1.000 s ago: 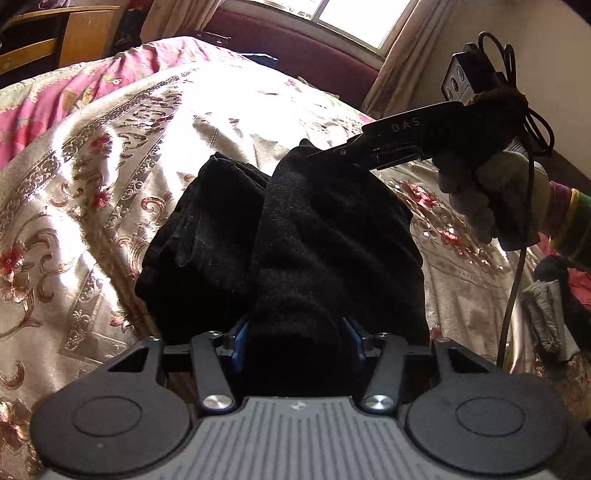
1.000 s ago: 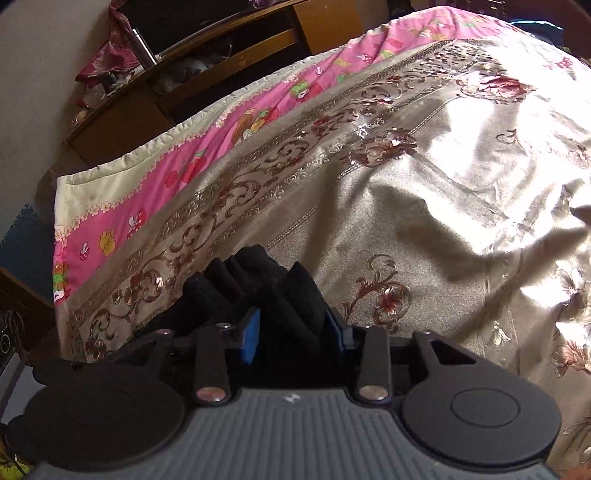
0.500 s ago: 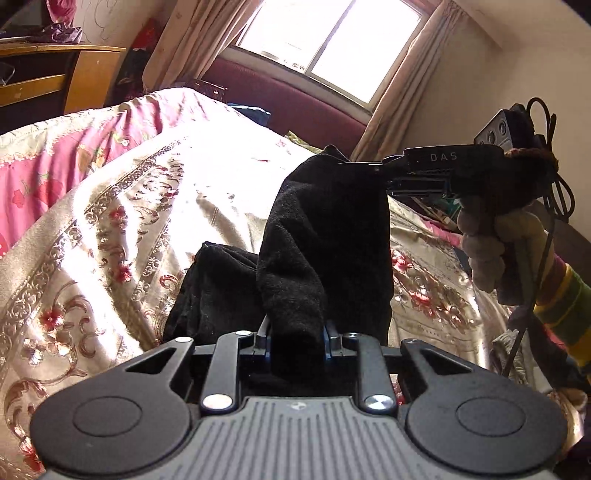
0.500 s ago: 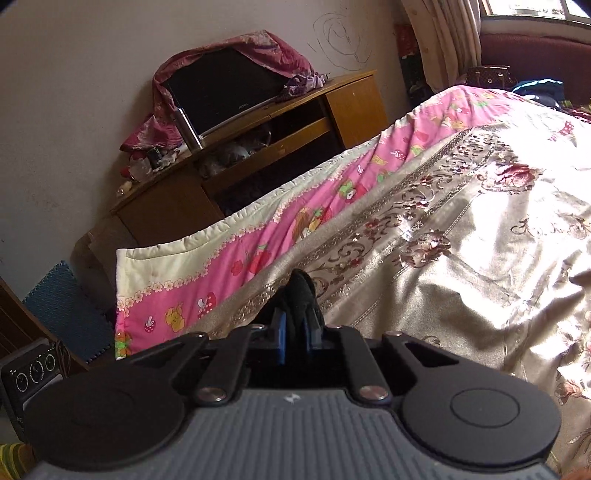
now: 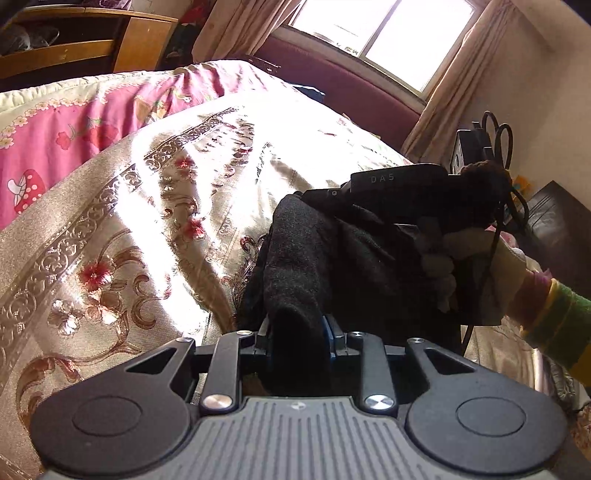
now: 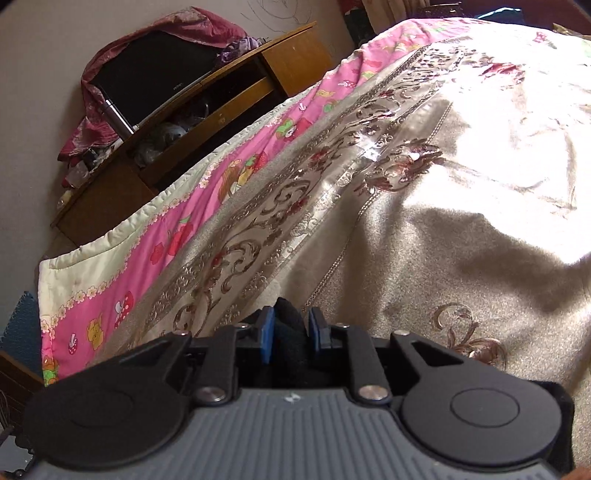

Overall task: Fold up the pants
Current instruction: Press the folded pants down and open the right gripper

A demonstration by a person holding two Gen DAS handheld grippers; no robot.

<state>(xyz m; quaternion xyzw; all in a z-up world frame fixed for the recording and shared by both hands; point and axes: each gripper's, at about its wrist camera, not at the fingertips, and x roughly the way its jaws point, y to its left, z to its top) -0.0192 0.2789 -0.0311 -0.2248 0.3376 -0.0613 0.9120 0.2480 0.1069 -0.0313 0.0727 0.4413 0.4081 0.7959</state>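
The black pants [image 5: 314,258] hang bunched between my two grippers above the bed. My left gripper [image 5: 295,332] is shut on a thick fold of the black cloth. In the left wrist view the right gripper [image 5: 332,194] comes in from the right, held by a gloved hand, with its tips clamped on the pants' upper edge. In the right wrist view my right gripper [image 6: 290,328] is shut on a narrow wad of black pants cloth [image 6: 288,317] between its blue pads [image 6: 266,336]. Most of the garment is hidden there.
A gold floral bedspread [image 5: 147,206] covers the bed, with a pink cartoon quilt [image 6: 192,221] along its edge. A wooden cabinet [image 6: 221,96] with a cloth-draped TV stands beyond the bed. A window [image 5: 384,33] and curtains lie behind. A dark box [image 5: 554,221] sits at the right.
Both grippers have lifted the pants off the bed and moved closer together. The cloth has gathered into a narrower hanging bundle. Both stay shut on it.
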